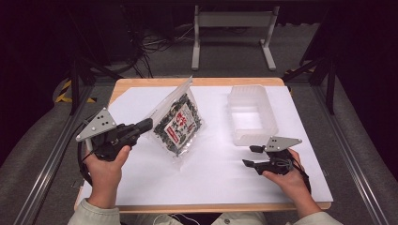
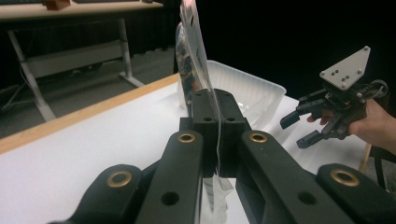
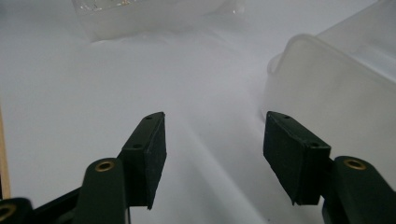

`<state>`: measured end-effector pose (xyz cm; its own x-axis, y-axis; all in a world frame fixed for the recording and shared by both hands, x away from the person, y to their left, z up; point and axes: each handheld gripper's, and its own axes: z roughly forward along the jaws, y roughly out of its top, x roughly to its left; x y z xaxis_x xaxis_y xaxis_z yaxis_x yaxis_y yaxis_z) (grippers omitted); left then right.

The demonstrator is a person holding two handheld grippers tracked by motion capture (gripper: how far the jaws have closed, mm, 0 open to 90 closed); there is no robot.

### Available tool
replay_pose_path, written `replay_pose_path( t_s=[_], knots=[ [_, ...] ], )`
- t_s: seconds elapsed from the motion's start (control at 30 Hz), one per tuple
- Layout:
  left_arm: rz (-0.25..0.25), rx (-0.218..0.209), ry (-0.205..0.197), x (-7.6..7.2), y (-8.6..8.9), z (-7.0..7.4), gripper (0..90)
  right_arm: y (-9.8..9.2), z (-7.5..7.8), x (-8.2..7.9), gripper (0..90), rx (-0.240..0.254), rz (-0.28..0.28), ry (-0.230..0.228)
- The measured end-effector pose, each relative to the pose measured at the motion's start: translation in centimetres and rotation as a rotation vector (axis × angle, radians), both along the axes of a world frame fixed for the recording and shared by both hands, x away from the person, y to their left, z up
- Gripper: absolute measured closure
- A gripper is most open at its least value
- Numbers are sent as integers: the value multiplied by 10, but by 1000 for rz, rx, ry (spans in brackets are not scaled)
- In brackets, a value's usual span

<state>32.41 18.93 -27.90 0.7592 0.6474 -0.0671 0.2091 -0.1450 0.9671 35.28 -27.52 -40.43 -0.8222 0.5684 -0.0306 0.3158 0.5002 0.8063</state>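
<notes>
A clear plastic zip bag [image 1: 177, 121] holding a black-and-white patterned packet with a red label stands tilted at the middle of the white table, its lower corner touching the surface. My left gripper [image 1: 149, 124] is shut on the bag's left edge; in the left gripper view the jaws clamp the thin film of the bag [image 2: 196, 56], which rises above my left gripper [image 2: 217, 122]. My right gripper [image 1: 252, 156] rests low at the right, open, with nothing between its fingers; the right gripper [image 3: 212, 154] points at bare table beside the tub.
A translucent plastic tub [image 1: 251, 115] stands at the back right of the white sheet, the tub [image 3: 336, 93] close to my right gripper. A metal stand [image 1: 233, 35] and cables lie on the floor beyond the table. Aluminium rails run along both sides.
</notes>
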Motion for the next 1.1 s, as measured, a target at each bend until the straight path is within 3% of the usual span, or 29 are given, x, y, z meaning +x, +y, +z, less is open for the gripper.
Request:
replay_pose_path(
  t_s=[0.27,0.6,0.77,1.1],
  knots=[
    [-23,22,-7,3,1,10,896,4,18,-1,390,52,19,-31],
    [-46,22,-14,1,0,11,897,9,41,3,393,126,36,-63],
    [-67,17,-15,1,0,12,897,20,59,10,389,163,64,-89],
    [-100,2,-20,3,4,13,897,47,91,28,332,185,116,-128]
  ],
)
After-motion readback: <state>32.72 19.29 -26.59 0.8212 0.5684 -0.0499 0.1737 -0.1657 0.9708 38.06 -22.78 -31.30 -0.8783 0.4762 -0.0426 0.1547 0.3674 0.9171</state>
